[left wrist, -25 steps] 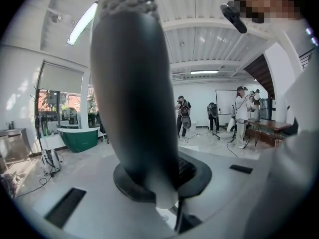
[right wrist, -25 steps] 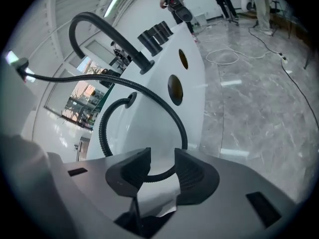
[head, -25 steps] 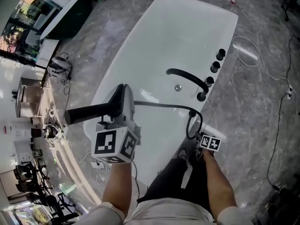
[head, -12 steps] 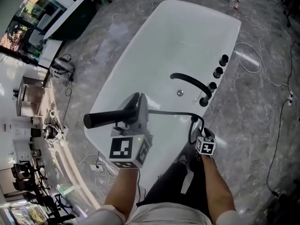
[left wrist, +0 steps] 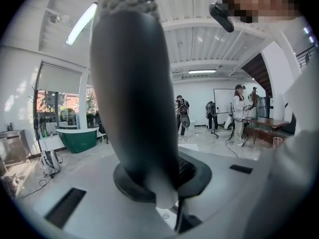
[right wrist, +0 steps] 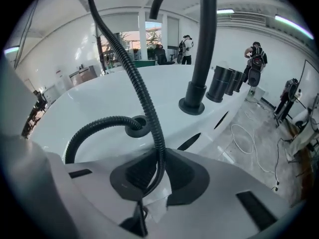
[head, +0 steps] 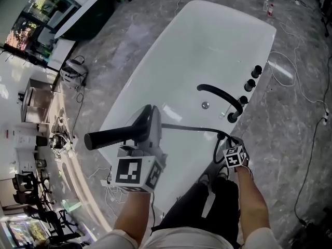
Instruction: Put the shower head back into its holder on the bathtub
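- The right gripper (head: 230, 145) is the one on the move. Its wrist has rolled over, it has slid along the bathtub (head: 207, 40) rim on the person's side of the faucet spout (head: 222, 91), and its jaws have just been closing from wide open to a narrow gap.
- The black ribbed hose (right wrist: 144, 101) runs between those jaws. In the right gripper view the pads sit against it on both sides, so this looks like a light grip on the hose.
- The left gripper (head: 148, 123) has not budged. Its jaws are partly closed and clamped on the handle of the shower head (head: 111, 137), which is held level above the near end of the tub, well apart from the faucet spout.
- The holder socket (right wrist: 142, 131) is the dark ring in the rim just on the person's side of the faucet spout. Only the hose comes out of it, so the head is not yet docked.
- Both ends now seem under control, with the head in one hand and the slack in the other.
- The likely next job is to feed the loop of hose down the socket while the left hand carries the head across towards the faucet spout.
- The risk is that the loop beside the socket kinks or snags as it is fed in.
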Tool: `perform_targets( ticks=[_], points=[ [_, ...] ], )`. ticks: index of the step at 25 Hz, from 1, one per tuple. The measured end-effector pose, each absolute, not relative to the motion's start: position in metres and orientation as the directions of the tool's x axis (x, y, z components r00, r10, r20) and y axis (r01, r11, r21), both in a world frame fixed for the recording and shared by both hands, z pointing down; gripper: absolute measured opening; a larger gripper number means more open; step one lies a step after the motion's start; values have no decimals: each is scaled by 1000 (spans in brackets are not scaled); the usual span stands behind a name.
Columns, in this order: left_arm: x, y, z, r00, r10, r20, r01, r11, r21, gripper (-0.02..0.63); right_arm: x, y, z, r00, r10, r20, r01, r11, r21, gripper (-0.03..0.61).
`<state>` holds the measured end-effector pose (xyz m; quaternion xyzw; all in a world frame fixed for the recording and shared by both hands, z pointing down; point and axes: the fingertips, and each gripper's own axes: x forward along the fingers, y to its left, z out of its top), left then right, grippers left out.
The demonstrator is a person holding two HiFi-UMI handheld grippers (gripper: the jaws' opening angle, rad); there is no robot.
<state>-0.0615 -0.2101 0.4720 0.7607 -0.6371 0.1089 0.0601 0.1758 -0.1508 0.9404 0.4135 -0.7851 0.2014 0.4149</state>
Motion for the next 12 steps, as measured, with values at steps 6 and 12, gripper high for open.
perform_targets(
  ticks=[6,12],
  points=[
    [-56,-206,486,179,-935,307,-981,-194,-20,49,188,-147,907,-296,-509,808,-830,556,47,61],
    [-28,-198,497,248,-896,369,-964,-266,2,49,215,-145,823,-294,-610,736,-903,430,-5,61]
  ],
)
